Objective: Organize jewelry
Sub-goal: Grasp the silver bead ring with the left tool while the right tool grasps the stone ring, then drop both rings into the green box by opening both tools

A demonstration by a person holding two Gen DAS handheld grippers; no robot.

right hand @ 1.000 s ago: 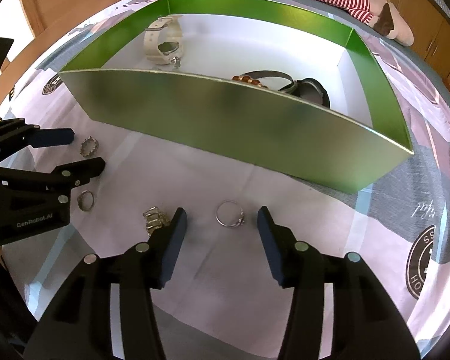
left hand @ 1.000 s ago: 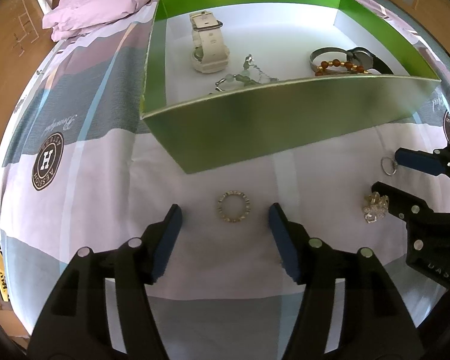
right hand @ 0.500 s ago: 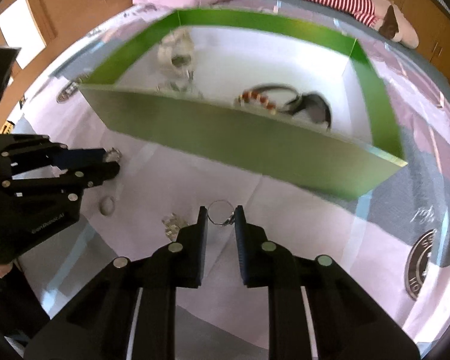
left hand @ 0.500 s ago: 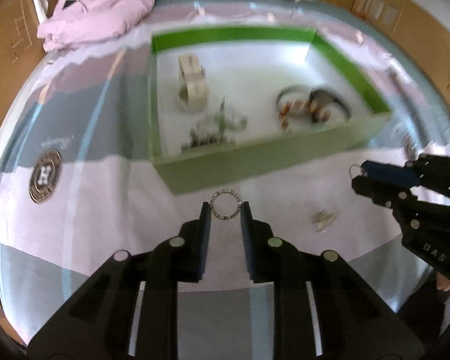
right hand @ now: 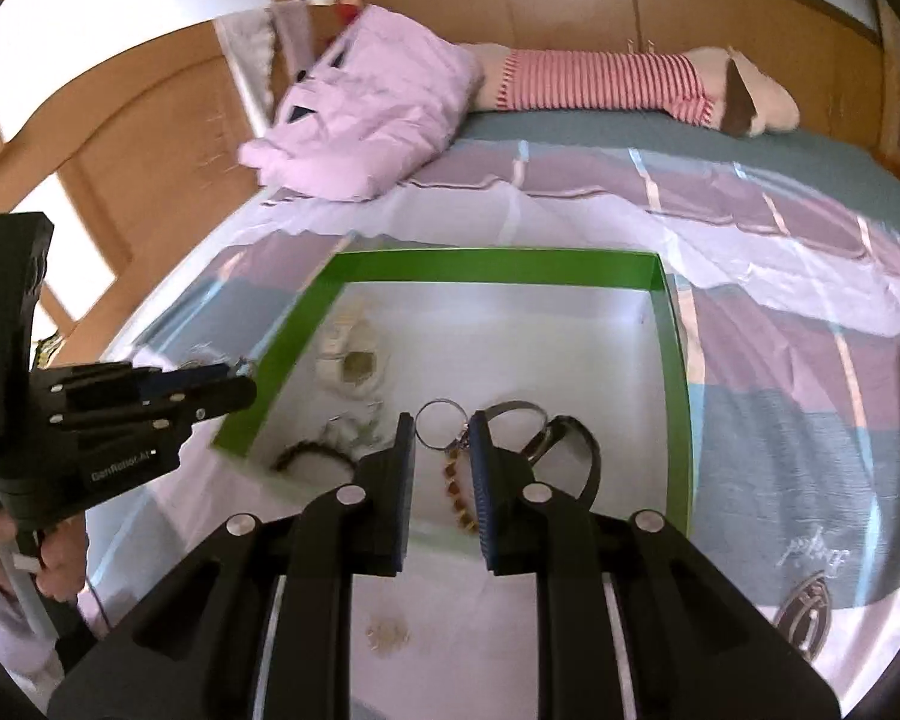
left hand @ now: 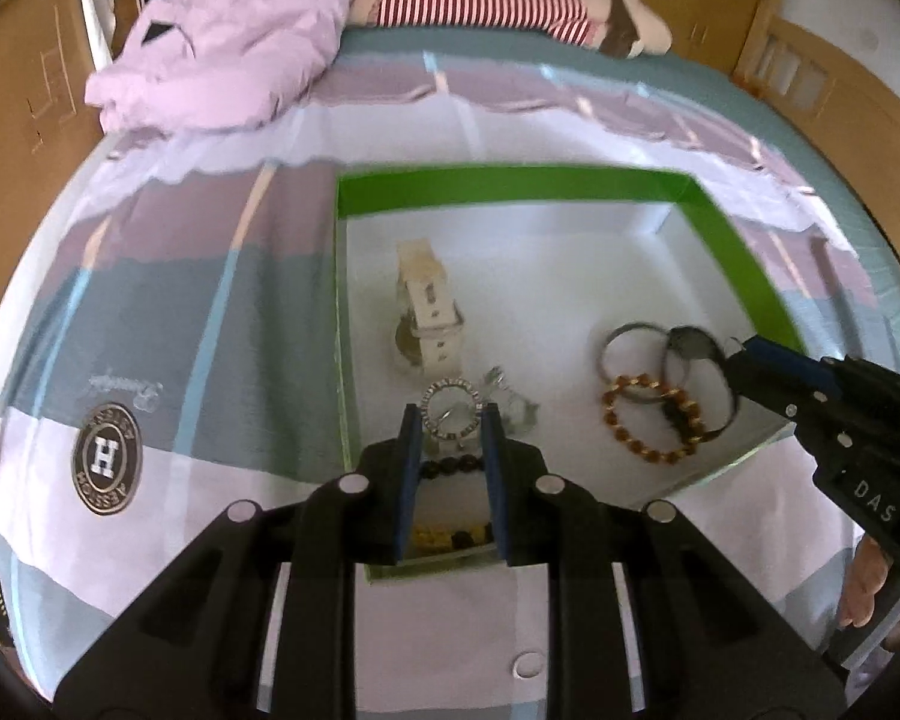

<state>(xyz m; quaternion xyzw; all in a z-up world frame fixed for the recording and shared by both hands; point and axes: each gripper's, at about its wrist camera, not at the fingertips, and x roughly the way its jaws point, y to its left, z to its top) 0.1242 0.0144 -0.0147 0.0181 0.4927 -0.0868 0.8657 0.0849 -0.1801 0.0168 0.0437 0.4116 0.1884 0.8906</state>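
Here, on a striped bedspread (left hand: 222, 300) between wooden walls, the left gripper (left hand: 450, 420) clamps a studded ring (left hand: 450, 408) and the right gripper (right hand: 442, 427) a thin ring (right hand: 439, 423) above the green box (left hand: 510, 186).

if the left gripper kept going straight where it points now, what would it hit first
Probably the clear crystal piece on the floor of the green box, just short of the white watch; depth is unclear. The left gripper holds a studded ring.

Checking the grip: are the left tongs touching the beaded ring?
Touching: the left wrist view shows the left tongs clamped on the beaded ring's sides.
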